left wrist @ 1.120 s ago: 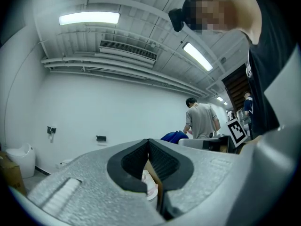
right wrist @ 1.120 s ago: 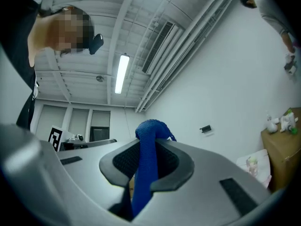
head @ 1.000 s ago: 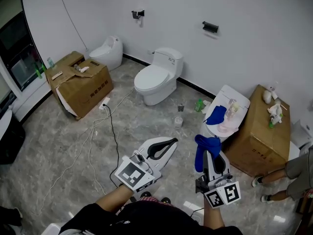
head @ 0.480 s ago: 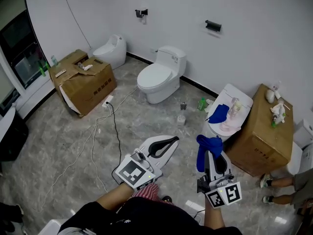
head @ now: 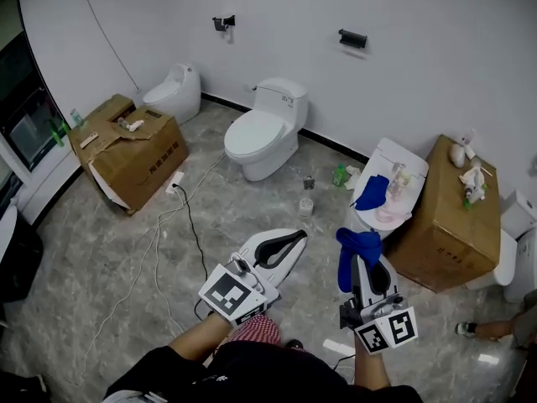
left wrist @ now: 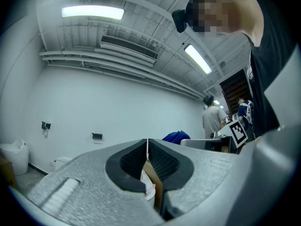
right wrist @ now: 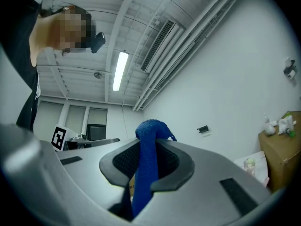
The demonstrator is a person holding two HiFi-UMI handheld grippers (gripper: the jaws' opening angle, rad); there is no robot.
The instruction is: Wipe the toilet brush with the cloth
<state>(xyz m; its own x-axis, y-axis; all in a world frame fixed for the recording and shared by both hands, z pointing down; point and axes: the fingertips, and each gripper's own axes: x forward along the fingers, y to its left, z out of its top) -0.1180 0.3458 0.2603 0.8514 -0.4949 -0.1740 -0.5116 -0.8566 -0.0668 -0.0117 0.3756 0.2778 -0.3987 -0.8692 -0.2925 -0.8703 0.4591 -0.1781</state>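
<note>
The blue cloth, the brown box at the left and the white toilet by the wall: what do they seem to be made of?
The blue cloth looks like soft fabric, perhaps terry: matte, nubby, and it droops. The brown box looks like cardboard: dull surface, folded flaps. The white toilet is probably glazed ceramic: smooth, with a slight sheen.

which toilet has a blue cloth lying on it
The toilet beside the right-hand cardboard box: a blue cloth lies on it. The two toilets by the back wall are bare.
</note>
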